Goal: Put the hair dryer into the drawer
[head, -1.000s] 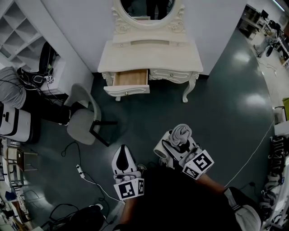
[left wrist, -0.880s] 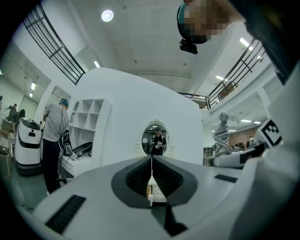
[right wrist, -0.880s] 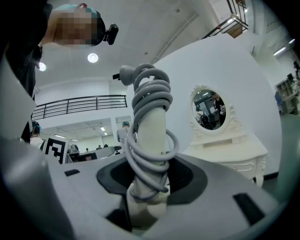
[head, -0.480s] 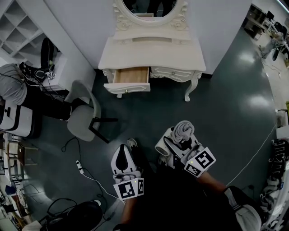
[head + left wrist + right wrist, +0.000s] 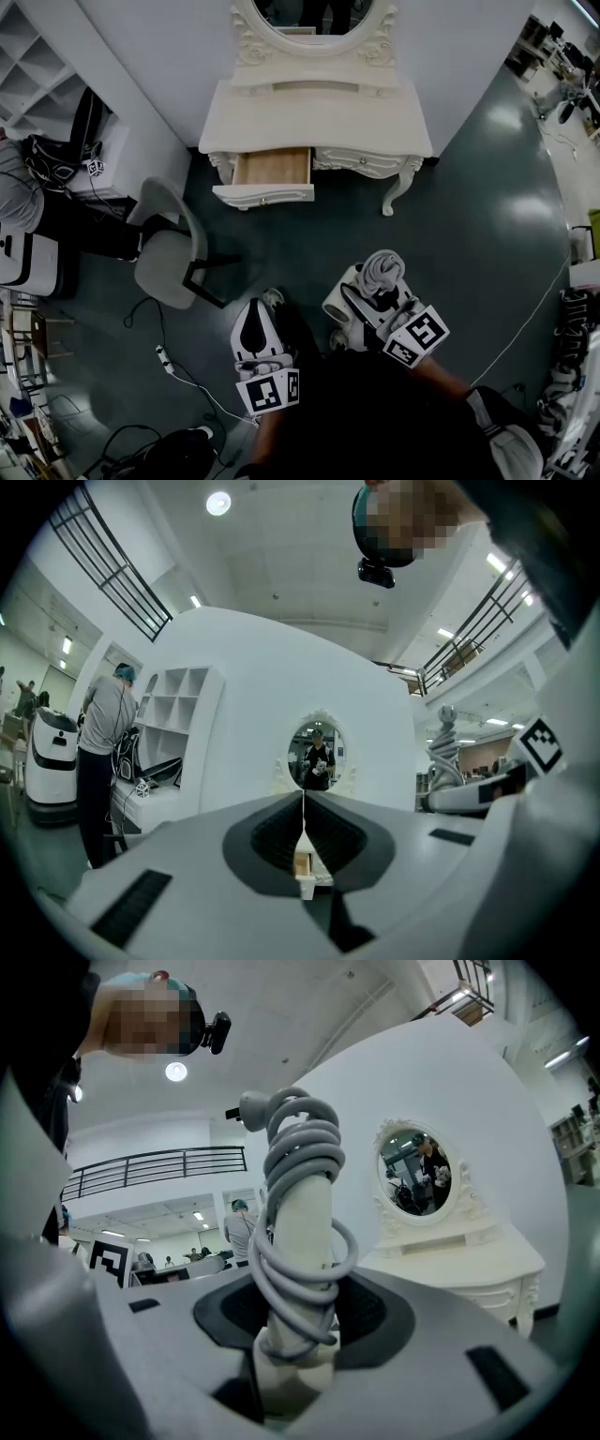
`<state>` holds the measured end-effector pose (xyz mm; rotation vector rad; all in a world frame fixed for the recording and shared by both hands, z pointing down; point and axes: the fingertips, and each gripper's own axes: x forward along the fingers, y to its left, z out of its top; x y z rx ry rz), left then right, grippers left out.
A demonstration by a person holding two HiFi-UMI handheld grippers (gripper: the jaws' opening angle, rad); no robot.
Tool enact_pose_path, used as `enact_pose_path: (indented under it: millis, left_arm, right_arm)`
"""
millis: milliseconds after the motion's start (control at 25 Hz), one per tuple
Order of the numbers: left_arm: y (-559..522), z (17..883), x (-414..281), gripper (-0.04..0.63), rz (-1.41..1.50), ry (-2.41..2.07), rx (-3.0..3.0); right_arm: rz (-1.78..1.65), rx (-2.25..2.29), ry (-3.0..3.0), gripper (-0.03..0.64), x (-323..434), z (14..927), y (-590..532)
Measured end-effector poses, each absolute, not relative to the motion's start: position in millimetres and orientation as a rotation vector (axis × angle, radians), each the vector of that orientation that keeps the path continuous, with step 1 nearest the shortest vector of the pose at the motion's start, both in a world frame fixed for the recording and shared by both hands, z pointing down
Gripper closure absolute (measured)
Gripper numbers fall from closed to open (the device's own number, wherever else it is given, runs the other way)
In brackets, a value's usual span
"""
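The white hair dryer (image 5: 373, 277), its grey cord wound round the handle (image 5: 298, 1232), stands upright in my right gripper (image 5: 371, 296), which is shut on it. In the right gripper view both pads (image 5: 370, 1312) press the handle. My left gripper (image 5: 255, 317) hangs beside it at the left, shut and empty, its jaws meeting in a thin line (image 5: 303, 822). Ahead stands the white dressing table (image 5: 319, 120) with an oval mirror (image 5: 314, 11). Its left drawer (image 5: 273, 169) is pulled out, showing a bare wooden bottom. Both grippers are well short of it, over the dark floor.
A grey chair (image 5: 167, 255) stands left of the path to the drawer. Cables and a power strip (image 5: 165, 357) lie on the floor at the lower left. White shelving (image 5: 28, 66) and a person (image 5: 101, 752) are at the far left. A thin cable (image 5: 525, 319) runs along the right.
The person has stepped forward: both grippers have come nearer the dressing table, which now looks slightly larger. A shoe shows beside the left gripper. The hold on the hair dryer is unchanged.
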<state>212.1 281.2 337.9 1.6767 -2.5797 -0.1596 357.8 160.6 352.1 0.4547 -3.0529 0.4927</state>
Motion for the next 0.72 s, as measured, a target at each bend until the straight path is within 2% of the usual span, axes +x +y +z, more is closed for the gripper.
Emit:
enact_pose_path:
  millis: [720]
  left_arm:
    - [194.7,344.5,24.0,0.572,-0.181,-2.515,1.677]
  right_arm:
    - [0.493,0.518,-3.000,0.423,170.6,353.1,62.9]
